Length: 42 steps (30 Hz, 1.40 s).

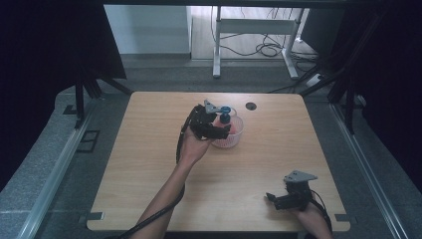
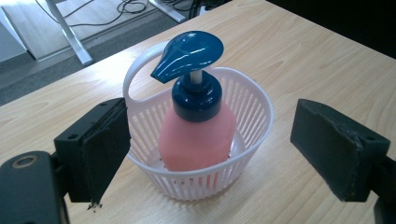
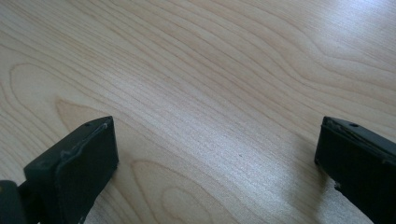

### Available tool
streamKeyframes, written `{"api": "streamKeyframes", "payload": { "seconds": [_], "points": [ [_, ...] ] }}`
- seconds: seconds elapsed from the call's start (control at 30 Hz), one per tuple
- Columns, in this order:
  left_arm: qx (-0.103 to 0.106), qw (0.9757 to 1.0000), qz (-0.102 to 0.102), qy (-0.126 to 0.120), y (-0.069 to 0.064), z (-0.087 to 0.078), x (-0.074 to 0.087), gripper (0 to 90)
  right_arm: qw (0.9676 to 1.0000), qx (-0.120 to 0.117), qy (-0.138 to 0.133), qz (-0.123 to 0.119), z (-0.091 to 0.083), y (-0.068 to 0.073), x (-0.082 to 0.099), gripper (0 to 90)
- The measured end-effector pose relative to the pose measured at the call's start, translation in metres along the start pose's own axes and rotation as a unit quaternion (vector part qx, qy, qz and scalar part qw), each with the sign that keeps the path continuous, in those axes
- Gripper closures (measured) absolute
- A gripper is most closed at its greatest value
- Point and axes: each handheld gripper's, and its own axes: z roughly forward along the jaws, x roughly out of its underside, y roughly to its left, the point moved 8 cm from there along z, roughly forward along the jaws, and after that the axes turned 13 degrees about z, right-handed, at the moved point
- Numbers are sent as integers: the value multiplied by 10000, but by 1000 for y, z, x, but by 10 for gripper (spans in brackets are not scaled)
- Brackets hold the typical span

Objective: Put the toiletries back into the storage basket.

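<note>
The pink soap pump bottle (image 2: pixel 198 126) with its blue pump head already stands upright inside the white slatted basket (image 2: pixel 252 140), near the middle of the counter's (image 1: pixel 149 164) far edge; the left claw (image 2: pixel 210 149) is spread wide, its jaws flanking the basket without touching it. Placing looks done, though a lift of bottle or basket may be starting, I cannot tell which; the right claw (image 3: pixel 215 163) hovers spread over bare wood at the near right corner.

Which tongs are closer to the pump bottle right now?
Left. The left tongs are open around the white basket holding the pump bottle; the right tongs sit far off near the table's front edge.
</note>
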Motion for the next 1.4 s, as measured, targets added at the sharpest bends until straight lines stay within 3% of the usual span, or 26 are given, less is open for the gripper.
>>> {"api": "streamKeyframes", "payload": {
  "seconds": [1.4],
  "points": [
    [188, 9997, -106, -101, 0, -45, 28, 123, 10000, 19, 0, 6, 0, 0, 0, 0]
  ]
}}
